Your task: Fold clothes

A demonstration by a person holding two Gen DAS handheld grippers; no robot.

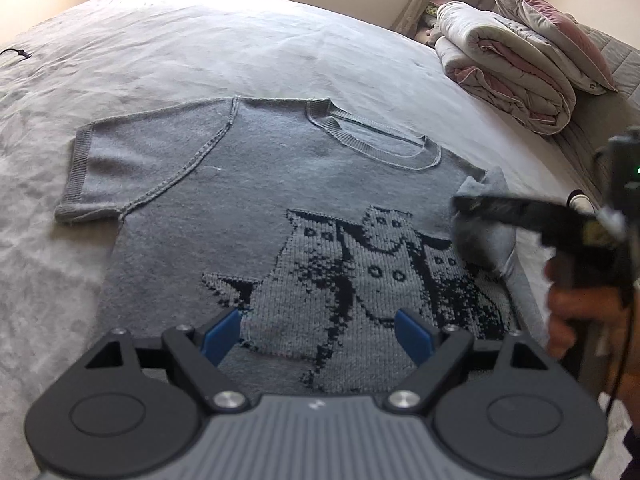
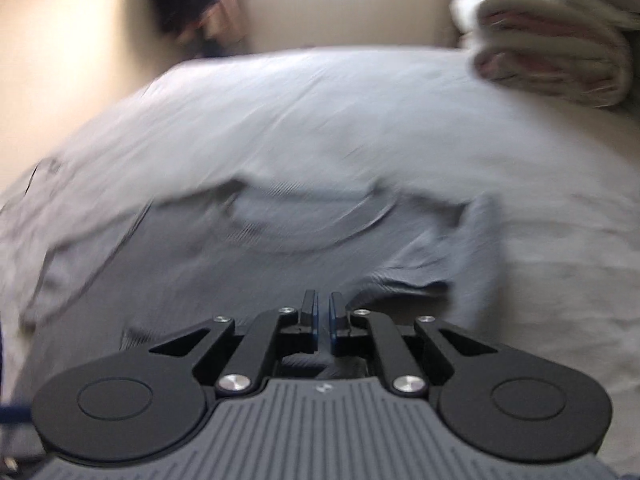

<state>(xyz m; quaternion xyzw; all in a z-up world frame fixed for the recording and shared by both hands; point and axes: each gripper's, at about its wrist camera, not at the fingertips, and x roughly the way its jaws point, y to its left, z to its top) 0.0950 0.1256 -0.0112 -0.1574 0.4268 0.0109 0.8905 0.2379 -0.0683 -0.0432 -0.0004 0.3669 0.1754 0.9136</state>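
A grey knit sweater (image 1: 248,200) with a dark cat pattern lies face up on the bed, its left sleeve (image 1: 132,160) spread flat. My left gripper (image 1: 318,334) hovers open over the sweater's lower part, with nothing between its blue pads (image 1: 220,336). My right gripper (image 1: 458,203) comes in from the right, shut on the sweater's right sleeve (image 1: 484,236), which is lifted and bunched over the body. In the blurred right wrist view the right gripper (image 2: 323,300) has its jaws together, and the sweater (image 2: 240,260) and raised sleeve (image 2: 476,240) lie ahead.
A pale grey bedsheet (image 1: 200,48) covers the bed. A folded duvet (image 1: 508,72) and a pillow (image 1: 552,28) are stacked at the far right. A thin black cable (image 1: 16,53) lies at the left edge. A person's hand (image 1: 576,308) holds the right gripper's handle.
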